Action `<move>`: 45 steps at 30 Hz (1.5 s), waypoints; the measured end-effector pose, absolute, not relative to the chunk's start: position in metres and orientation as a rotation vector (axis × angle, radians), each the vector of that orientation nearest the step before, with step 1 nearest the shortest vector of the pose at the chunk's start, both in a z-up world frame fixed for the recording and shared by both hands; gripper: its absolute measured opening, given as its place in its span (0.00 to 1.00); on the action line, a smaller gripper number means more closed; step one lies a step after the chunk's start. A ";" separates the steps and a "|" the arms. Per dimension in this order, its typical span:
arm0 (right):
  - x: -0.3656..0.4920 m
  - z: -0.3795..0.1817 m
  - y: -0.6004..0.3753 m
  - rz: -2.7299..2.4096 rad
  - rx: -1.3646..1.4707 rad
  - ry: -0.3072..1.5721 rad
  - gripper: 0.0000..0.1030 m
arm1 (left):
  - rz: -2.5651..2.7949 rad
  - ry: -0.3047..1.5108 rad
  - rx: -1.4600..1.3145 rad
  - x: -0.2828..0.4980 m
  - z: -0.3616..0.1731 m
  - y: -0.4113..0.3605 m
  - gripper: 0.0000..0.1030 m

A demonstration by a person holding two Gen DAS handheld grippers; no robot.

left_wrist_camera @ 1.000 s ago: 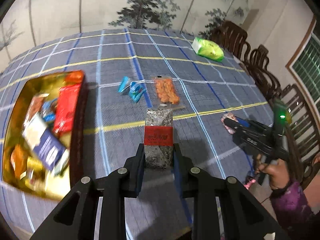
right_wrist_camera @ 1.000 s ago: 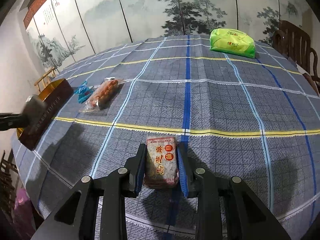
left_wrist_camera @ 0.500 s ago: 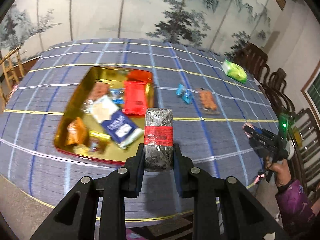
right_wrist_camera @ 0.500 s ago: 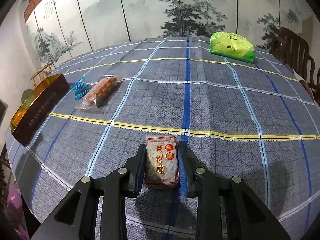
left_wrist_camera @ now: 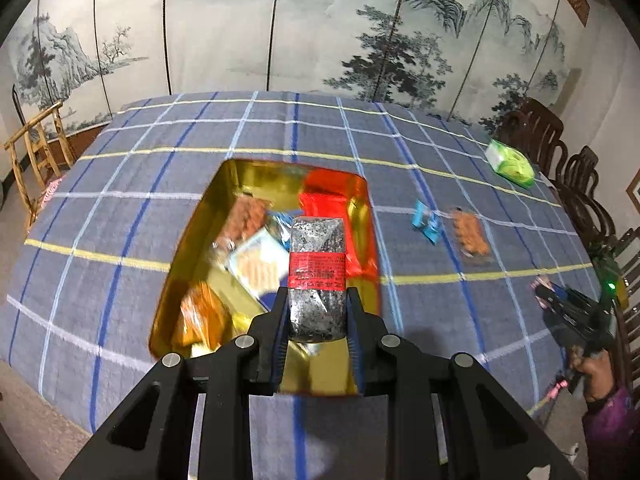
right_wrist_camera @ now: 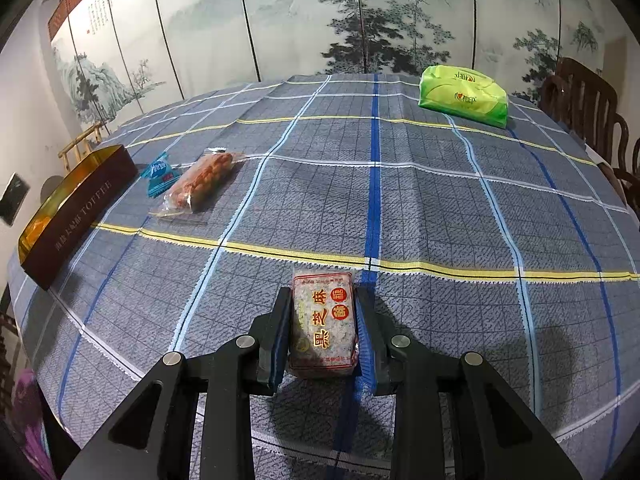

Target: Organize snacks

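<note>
Tabletop (right_wrist_camera: 440,200) under blue-grey checked cloth. Gold tin (left_wrist_camera: 192,240), several snack packets inside, sits toward the left edge; in the right wrist view its dark side wall reads TOFFEE. Green packet (right_wrist_camera: 464,96) near far right corner. Left gripper (left_wrist_camera: 318,312) clenched on dark speckled bar with red band (left_wrist_camera: 318,276), held over the tin. Right gripper (right_wrist_camera: 324,332) clenched on pale sesame bar with red characters (right_wrist_camera: 324,324), near the front edge. Orange snack pack (right_wrist_camera: 200,184) and small blue packet (right_wrist_camera: 160,172) lie just beside each other, between tin and table centre.
</note>
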State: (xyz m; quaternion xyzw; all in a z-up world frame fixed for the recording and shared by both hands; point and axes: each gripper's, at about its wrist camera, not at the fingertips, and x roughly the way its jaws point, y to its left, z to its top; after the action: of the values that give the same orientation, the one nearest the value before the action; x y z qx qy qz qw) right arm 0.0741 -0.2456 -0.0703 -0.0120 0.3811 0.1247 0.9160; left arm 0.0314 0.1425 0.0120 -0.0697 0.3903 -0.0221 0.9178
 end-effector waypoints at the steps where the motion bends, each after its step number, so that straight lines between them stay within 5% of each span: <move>1: 0.074 -0.070 -0.246 0.257 -0.024 0.784 0.30 | -0.041 0.798 -0.139 0.036 0.011 0.144 0.22; 24: 0.074 -0.070 -0.245 0.256 -0.026 0.784 0.30 | 0.090 0.851 -0.032 0.149 -0.023 0.159 0.22; 45: 0.074 -0.071 -0.244 0.254 -0.028 0.784 0.30 | 0.138 0.886 0.016 0.173 -0.033 0.160 0.23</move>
State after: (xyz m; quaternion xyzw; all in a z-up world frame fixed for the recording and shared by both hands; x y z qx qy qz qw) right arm 0.0743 -0.2437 -0.0706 -0.0134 0.3812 0.1233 0.9161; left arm 0.1729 0.1597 -0.0330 0.0076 0.4284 0.0666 0.9011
